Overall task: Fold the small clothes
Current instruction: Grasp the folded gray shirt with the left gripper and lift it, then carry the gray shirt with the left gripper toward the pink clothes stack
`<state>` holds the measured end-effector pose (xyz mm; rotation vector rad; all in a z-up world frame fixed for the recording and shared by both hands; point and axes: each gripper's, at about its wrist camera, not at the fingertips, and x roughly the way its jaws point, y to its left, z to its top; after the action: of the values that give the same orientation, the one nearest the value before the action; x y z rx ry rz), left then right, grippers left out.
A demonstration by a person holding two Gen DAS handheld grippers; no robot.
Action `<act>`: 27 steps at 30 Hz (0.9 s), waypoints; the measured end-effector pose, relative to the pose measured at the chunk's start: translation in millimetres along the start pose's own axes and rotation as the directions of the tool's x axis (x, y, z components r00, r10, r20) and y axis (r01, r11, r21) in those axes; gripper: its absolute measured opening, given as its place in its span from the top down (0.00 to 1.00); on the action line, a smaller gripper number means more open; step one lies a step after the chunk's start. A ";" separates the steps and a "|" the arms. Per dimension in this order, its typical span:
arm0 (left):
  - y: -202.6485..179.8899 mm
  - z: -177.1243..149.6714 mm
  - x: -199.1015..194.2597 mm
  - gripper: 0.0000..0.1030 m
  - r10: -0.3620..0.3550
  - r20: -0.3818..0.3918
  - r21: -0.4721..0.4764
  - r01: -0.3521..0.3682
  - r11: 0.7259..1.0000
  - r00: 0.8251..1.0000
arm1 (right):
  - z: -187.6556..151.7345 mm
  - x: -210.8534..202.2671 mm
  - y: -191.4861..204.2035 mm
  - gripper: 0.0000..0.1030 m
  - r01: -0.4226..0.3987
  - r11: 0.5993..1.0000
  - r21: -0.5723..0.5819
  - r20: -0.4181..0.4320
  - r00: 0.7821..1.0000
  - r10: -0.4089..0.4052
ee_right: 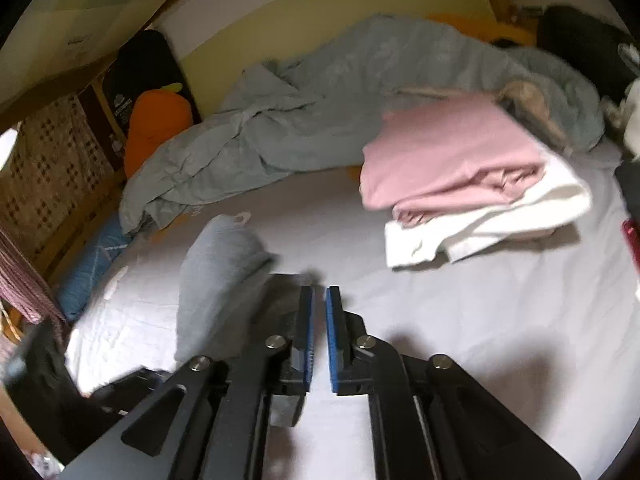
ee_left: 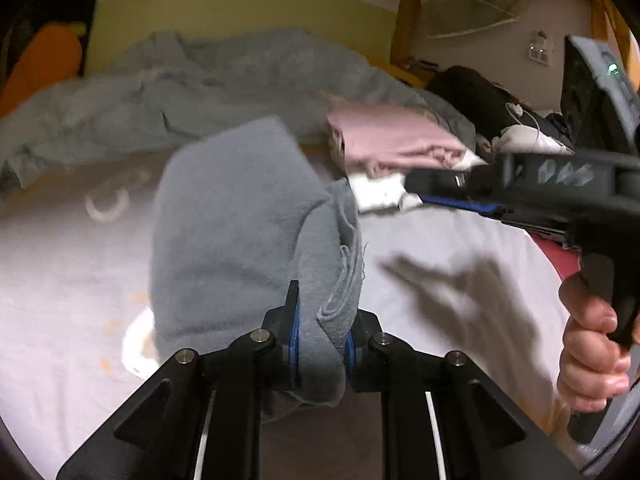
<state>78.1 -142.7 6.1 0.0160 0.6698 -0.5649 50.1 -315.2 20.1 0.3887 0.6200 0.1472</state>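
A small grey fleece garment (ee_left: 232, 232) hangs bunched above the white bed sheet (ee_left: 440, 240), and my left gripper (ee_left: 320, 320) is shut on its lower fold. In the right wrist view the same grey garment (ee_right: 216, 280) shows at the left, just off the left finger. My right gripper (ee_right: 319, 292) has a narrow gap between its blue pads with nothing in it. A hand (ee_left: 592, 352) holds the right gripper (ee_left: 412, 184) level at the right, its tip beside the garment's upper right edge.
A folded pink garment (ee_right: 448, 160) lies on a folded white one (ee_right: 500, 224) at the back right of the bed sheet (ee_right: 440, 340). A crumpled blue-grey blanket (ee_right: 320, 112) runs along the wall. An orange carrot plush (ee_right: 156, 128) stands at the far left.
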 end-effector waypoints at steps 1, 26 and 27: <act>2.6 -3.7 2.6 0.82 -0.034 -0.003 -0.020 0.034 0.999 0.999 | 2.3 9.0 2.6 0.68 -0.031 0.999 0.010 -0.007 0.999 0.031; 14.9 -15.1 -75.7 0.26 0.165 0.034 -0.068 -0.163 0.984 0.986 | -30.1 75.1 4.8 0.38 -0.065 0.996 0.065 -0.184 0.980 0.076; 19.5 -12.9 -76.3 0.23 0.183 0.051 -0.084 -0.178 0.980 0.982 | -31.1 76.8 2.5 0.38 -0.084 0.993 0.087 -0.196 0.976 0.100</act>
<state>31.5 -86.3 37.8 -0.0133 0.6260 -0.3623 93.6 -284.2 -43.3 0.4826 0.8082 0.2531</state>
